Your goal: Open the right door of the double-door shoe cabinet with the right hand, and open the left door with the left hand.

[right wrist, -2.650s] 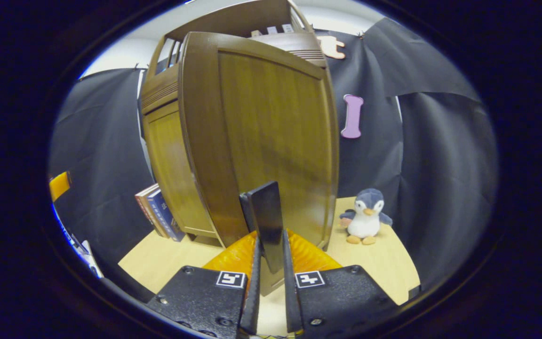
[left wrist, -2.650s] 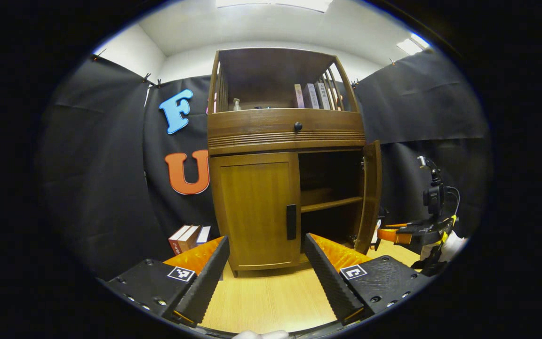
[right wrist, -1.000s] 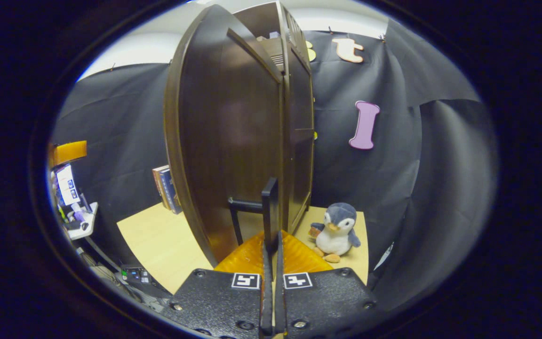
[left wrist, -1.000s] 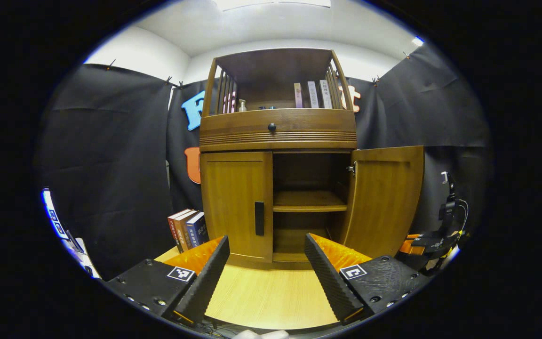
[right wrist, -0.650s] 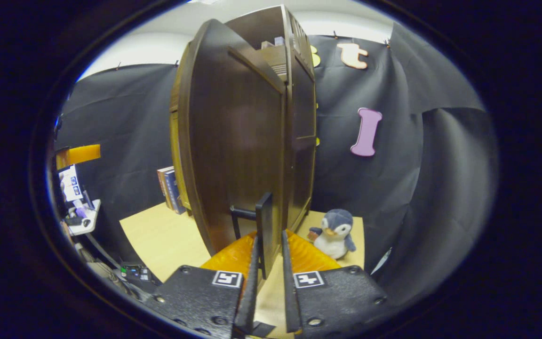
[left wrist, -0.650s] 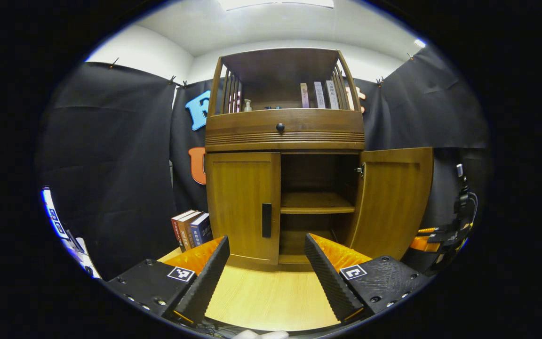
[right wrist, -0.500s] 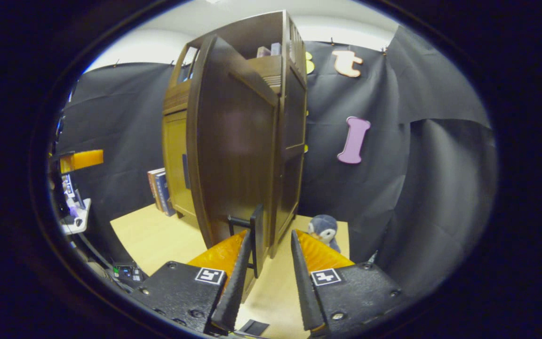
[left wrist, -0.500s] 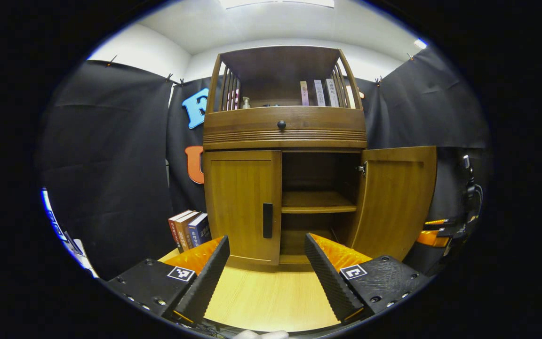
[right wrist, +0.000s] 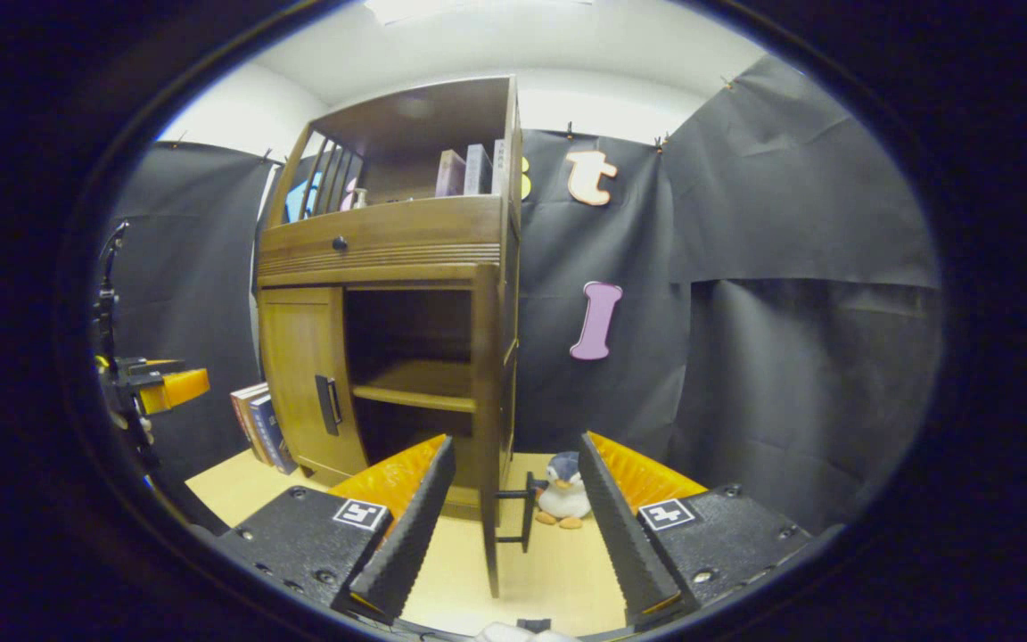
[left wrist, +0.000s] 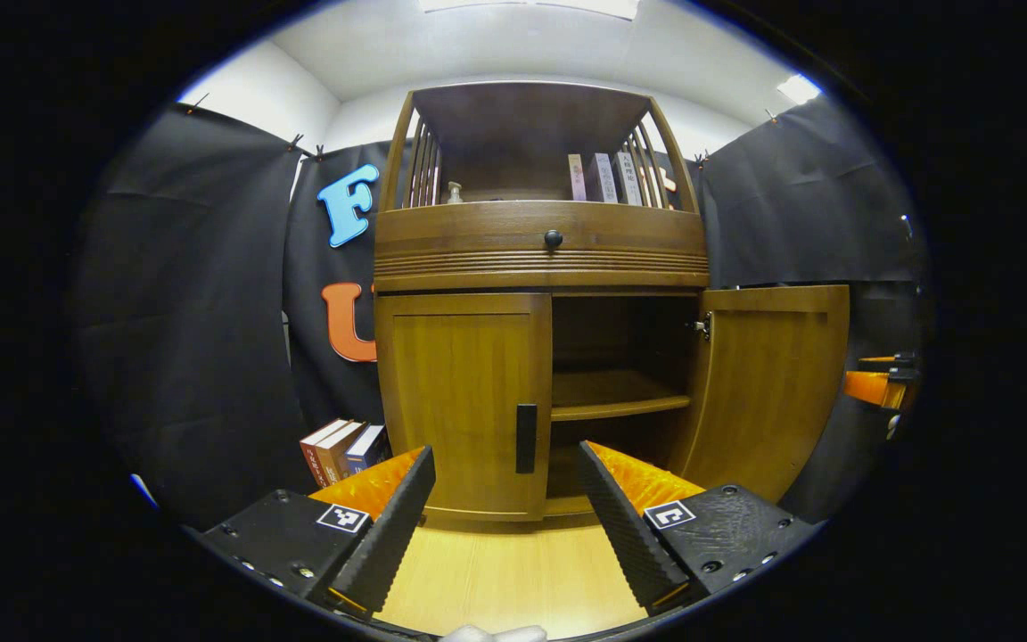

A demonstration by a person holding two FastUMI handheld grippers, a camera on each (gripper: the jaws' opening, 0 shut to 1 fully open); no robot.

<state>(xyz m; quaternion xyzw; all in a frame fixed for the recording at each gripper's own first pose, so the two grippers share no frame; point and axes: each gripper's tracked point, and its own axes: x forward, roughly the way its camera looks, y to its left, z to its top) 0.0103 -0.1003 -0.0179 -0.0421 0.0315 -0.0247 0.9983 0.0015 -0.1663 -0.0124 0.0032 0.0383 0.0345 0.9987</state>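
Observation:
The wooden shoe cabinet [left wrist: 540, 250] stands straight ahead in the left gripper view. Its left door [left wrist: 464, 401] is closed, with a dark vertical handle [left wrist: 526, 438] at its inner edge. Its right door [left wrist: 772, 383] is swung wide, baring the shelf [left wrist: 616, 403] inside. My left gripper [left wrist: 505, 526] is open, a short way in front of the left door's handle and apart from it. In the right gripper view the right door [right wrist: 485, 428] is seen edge-on, and its handle [right wrist: 522, 510] sits between the spread fingers of my open right gripper [right wrist: 509, 526], untouched.
Several books [left wrist: 340, 446] lean on the tabletop [left wrist: 513, 580] left of the cabinet. A plush penguin [right wrist: 560, 492] sits on the table [right wrist: 558, 571] behind the open door. More books [left wrist: 603, 176] stand on the cabinet's top shelf. Black cloth walls close in all around.
My right gripper has opened, let go of the right door's handle and drawn back; that door now stands wide. My left gripper has drifted nearer the left door, still open.

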